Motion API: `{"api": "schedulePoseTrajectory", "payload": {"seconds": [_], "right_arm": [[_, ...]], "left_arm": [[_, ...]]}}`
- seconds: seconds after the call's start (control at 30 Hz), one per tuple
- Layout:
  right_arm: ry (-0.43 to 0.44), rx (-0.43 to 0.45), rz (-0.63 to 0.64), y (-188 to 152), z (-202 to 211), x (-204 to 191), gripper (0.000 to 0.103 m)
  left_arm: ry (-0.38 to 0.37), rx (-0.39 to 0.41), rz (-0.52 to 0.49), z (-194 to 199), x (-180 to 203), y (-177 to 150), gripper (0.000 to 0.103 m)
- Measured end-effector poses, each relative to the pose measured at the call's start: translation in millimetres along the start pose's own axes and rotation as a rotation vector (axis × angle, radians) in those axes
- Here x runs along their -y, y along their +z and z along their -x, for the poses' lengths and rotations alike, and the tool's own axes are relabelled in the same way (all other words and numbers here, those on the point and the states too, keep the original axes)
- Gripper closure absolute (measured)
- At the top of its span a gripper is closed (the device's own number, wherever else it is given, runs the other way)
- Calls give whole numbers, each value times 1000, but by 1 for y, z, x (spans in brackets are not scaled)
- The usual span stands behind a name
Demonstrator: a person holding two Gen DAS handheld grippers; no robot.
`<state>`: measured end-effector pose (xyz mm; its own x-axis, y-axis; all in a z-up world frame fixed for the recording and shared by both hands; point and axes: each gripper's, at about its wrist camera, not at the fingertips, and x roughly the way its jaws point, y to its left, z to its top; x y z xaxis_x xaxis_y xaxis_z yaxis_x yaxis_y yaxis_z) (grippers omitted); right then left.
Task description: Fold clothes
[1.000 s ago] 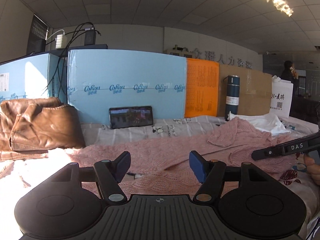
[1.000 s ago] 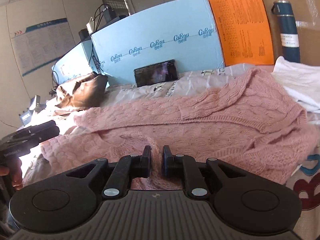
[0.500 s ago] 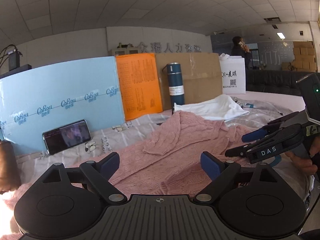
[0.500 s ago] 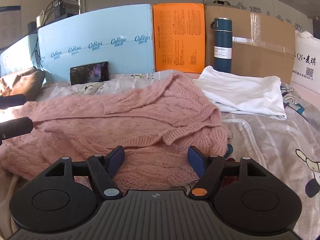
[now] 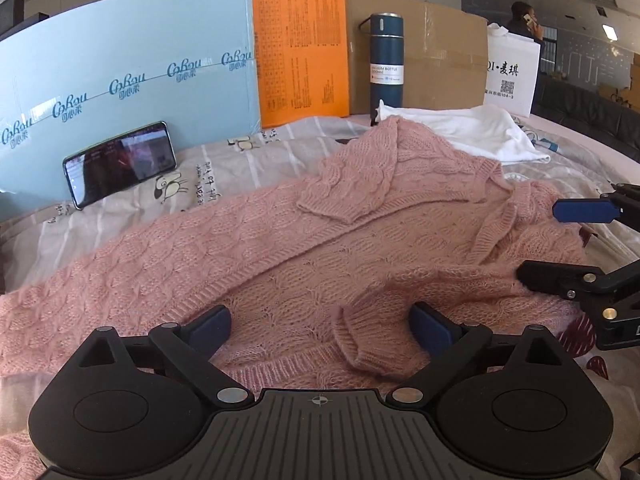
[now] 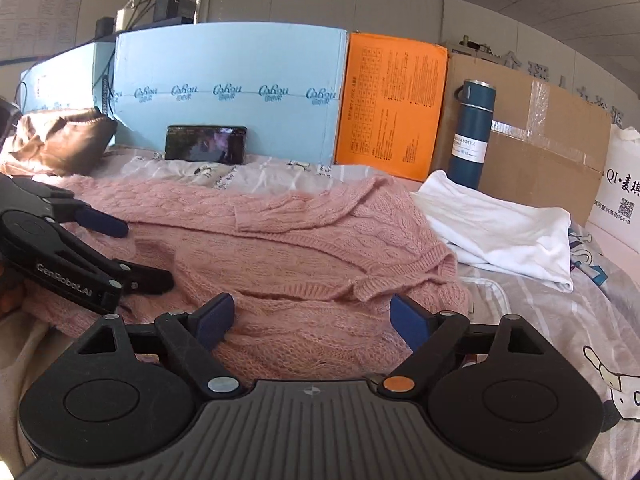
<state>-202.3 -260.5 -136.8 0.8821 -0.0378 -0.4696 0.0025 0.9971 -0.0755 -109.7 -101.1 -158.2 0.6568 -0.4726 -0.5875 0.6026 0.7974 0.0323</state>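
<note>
Behind the rumpled pink cable-knit sweater [image 5: 320, 248], a dark blue flask [image 5: 386, 60] reads "VACUUM BOTTLE"; light blue boards [image 6: 228, 88] read "CoRou". Left gripper [image 5: 320, 326] and right gripper [image 6: 312, 320] both gape, empty.

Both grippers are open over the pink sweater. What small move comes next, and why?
Probably lower the left gripper and close on the loose sleeve cuff between its open fingers. The pink sweater still lies rumpled, and the right gripper holds nothing.

Sweater [image 5: 320, 248] spread across the bedsheet [image 5: 240, 164]; folded shirt [image 6: 504, 232] to its right; bottle [image 6: 472, 132] behind the shirt; phone [image 6: 206, 145] propped against the foam board [image 6: 228, 64] behind.
</note>
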Motion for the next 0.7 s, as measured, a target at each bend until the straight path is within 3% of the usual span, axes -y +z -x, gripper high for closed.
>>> {"api": "schedulePoseTrajectory", "payload": {"seconds": [0.07,0.17,0.3,0.37,0.57,0.7], "right_arm": [[-30,-48,6,-3,-11,0,15],[-60,-13,16,-8,-4,-3,10],[-57,88,65,-13,19,-6,8],[-40,146,79,-14,33,-3,5],[36,231,127,-18,53,-15,1],[78,234,263,-24,58,-32,1]], "left_arm": [[-32,23,43,4,-8,-1,5],[-79,122,157,22,-28,-5,4],[-119,377,305,70,-54,-20,0],[-121,467,341,89,-65,-30,0],[-11,620,454,128,-87,-63,0],[171,737,544,161,-107,-86,0]]}}
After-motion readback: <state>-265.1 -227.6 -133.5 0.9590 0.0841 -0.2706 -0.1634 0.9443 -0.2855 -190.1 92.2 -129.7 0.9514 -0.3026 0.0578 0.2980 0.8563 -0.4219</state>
